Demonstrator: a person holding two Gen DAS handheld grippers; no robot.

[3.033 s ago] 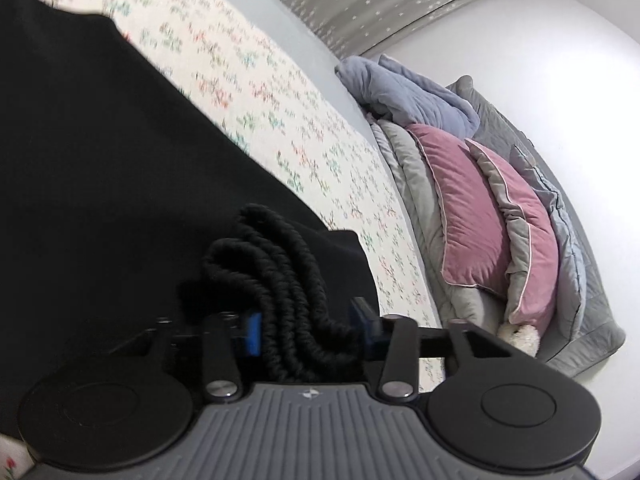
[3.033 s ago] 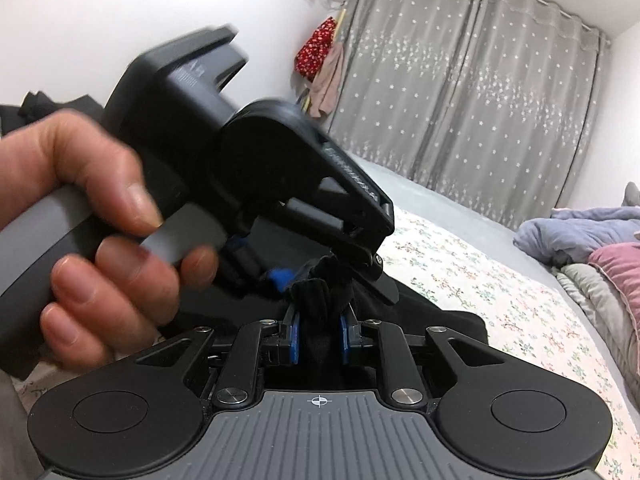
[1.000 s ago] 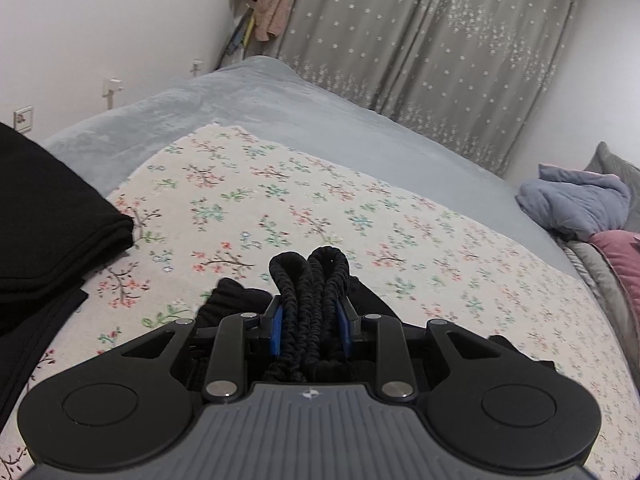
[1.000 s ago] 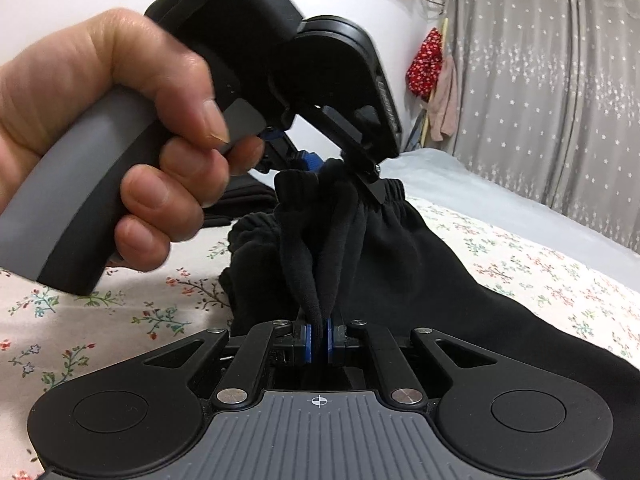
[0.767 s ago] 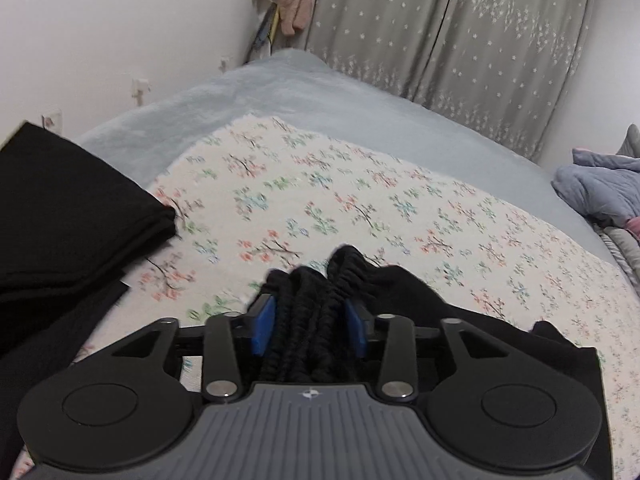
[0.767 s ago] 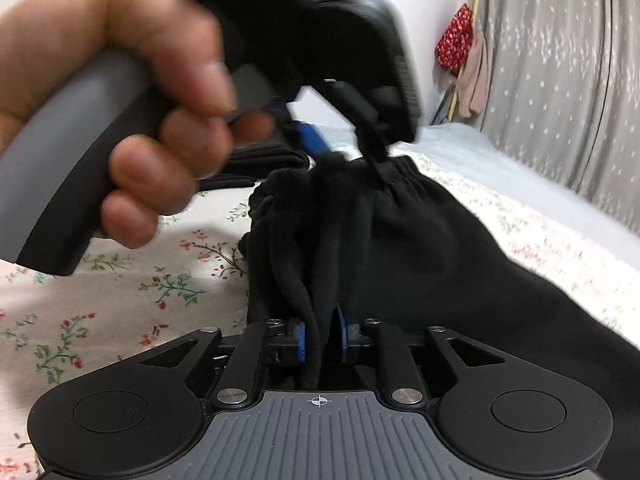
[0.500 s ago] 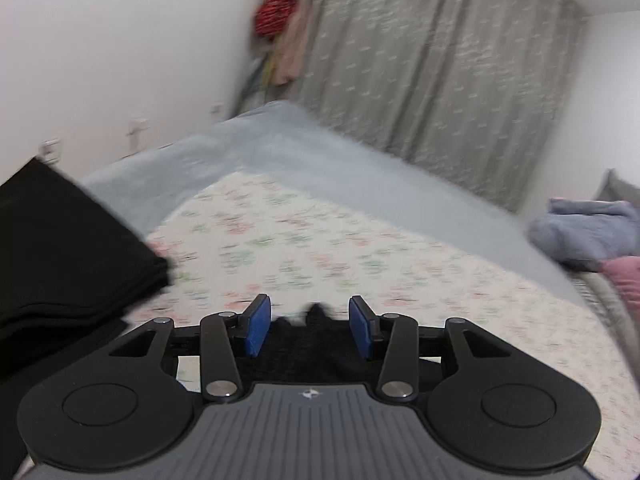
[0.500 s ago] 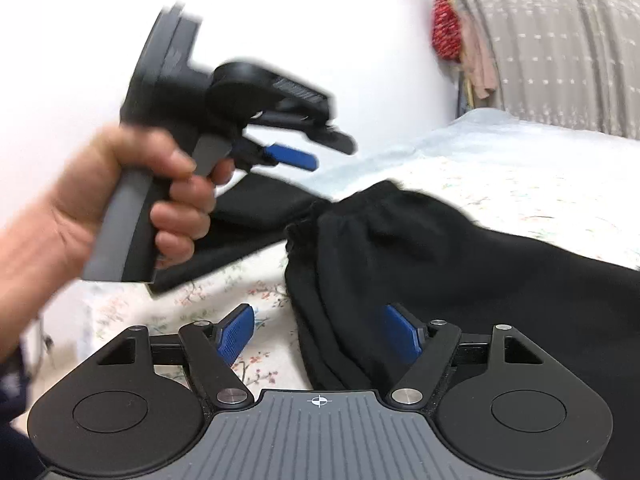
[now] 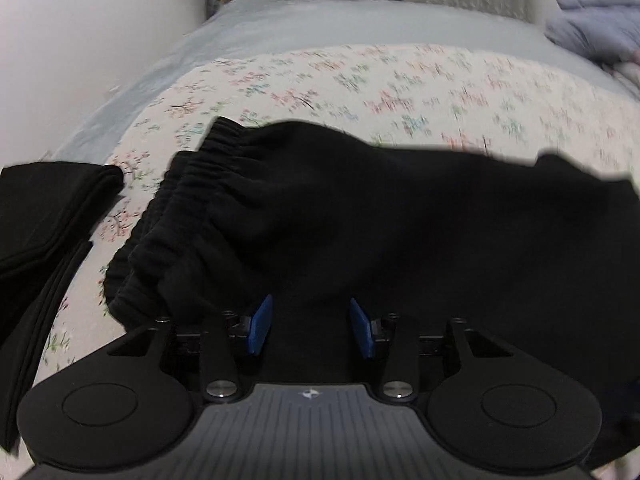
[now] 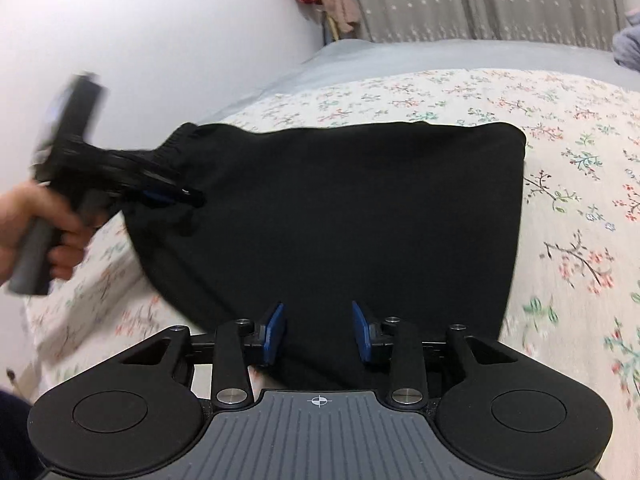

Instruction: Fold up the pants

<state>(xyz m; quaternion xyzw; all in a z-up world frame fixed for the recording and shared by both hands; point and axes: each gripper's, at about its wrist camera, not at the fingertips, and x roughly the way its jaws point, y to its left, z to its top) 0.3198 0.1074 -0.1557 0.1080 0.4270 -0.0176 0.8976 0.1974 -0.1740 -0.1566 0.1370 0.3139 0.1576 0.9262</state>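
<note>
Black fleece pants with a gathered elastic waistband [image 10: 340,216] lie folded on the floral-print bedspread [image 10: 580,184], waistband toward the white wall. Left gripper [image 9: 311,326]: blue pads apart, nothing pinched; black cloth lies below the gap, and the pads have let go of the waistband they held a second ago. From the right wrist view it hangs blurred over the waistband corner, held in a hand [image 10: 44,232]. Right gripper [image 10: 318,330]: jaws apart, just been closing, no cloth pressed between the pads; they sit over the near edge of the pants. Stack of folded black garments [image 9: 48,216] lies beside the waistband, apart from it.
</note>
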